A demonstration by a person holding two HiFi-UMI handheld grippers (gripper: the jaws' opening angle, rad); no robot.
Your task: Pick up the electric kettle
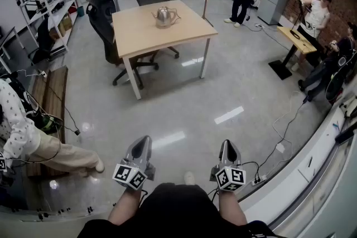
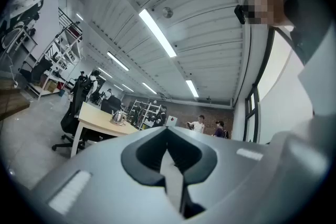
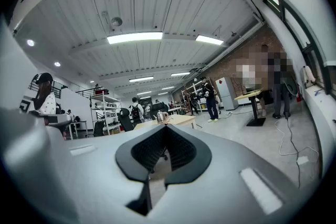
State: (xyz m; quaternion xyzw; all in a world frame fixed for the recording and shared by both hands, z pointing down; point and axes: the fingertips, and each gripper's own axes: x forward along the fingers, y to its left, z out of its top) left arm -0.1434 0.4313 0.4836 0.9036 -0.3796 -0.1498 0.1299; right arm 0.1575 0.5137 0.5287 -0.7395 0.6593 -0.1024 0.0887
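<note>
Electric kettle (image 1: 165, 16) sits on far table (image 1: 139, 33); left gripper (image 1: 143, 140), right gripper (image 1: 228, 144) closed empty, together only in head view.

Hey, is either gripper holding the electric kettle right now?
No, the electric kettle stands on the table across the room, far from the left gripper and right gripper, both shut and empty.

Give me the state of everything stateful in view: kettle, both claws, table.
kettle: upright, nothing gripping it.
left claw: shut, empty, far from the kettle.
right claw: shut, empty, equally far off.
table: standing, holds only the kettle.
</note>
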